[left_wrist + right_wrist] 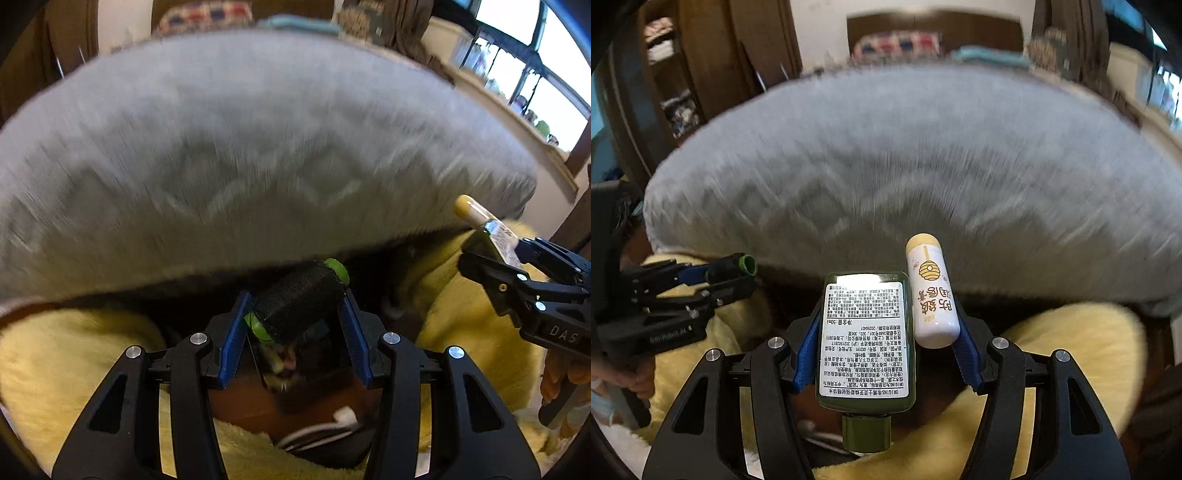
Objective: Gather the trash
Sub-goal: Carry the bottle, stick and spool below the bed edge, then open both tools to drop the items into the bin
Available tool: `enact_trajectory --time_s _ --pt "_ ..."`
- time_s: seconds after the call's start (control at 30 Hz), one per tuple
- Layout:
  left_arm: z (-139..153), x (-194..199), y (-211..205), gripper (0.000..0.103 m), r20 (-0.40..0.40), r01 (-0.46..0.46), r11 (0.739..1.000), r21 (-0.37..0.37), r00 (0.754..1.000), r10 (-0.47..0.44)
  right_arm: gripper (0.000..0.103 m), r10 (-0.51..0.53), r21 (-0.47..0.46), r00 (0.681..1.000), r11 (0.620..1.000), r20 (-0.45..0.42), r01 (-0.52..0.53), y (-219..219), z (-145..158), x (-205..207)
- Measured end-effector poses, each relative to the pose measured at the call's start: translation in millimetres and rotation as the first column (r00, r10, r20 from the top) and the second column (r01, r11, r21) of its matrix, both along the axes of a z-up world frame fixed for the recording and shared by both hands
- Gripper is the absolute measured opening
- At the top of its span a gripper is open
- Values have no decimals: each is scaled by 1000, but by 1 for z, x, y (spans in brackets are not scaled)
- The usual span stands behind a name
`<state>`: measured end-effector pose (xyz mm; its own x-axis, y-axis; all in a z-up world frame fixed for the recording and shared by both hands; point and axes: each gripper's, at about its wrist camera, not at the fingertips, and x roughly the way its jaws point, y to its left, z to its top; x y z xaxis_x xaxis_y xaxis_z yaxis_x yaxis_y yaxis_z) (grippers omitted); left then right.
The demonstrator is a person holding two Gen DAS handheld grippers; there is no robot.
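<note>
My left gripper (pixel 295 306) is shut on a spool of black thread (pixel 299 302) with green ends, held in front of a grey bed. It also shows in the right wrist view (pixel 713 273) at the left. My right gripper (pixel 886 332) is shut on a dark green bottle (pixel 866 339) with a white label and a white and yellow lip balm tube (pixel 932 295), side by side between the blue pads. In the left wrist view the right gripper (pixel 491 240) shows at the right with the lip balm tube (pixel 471 210) sticking out.
A grey fuzzy blanket (pixel 240 147) covers the bed ahead. Yellow fluffy fabric (pixel 74 362) lies below both grippers. A brown surface with a white cable (pixel 332 424) sits under the left gripper. Wooden shelves (pixel 683 74) stand at the back left, windows (pixel 535 74) at the right.
</note>
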<state>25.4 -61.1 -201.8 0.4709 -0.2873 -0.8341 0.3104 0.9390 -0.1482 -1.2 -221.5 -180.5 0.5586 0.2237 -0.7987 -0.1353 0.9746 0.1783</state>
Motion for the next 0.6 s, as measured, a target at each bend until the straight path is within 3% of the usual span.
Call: enact_trajectory --time_s 0.2,0.3,0.6 --pt "-74 21 -4 46 -214 -5 1000 -4 977 4 62 -14 74 981 997 -195 29 -1 -70 31" --pt "-94 31 -2 46 -286 -13 1000 -19 958 7 62 -6 101 970 994 -243 31 -1 -86 43" --pt "-123 48 -4 46 -313 1 1000 17 950 5 62 -1 95 947 995 -322 33 8 -116 60"
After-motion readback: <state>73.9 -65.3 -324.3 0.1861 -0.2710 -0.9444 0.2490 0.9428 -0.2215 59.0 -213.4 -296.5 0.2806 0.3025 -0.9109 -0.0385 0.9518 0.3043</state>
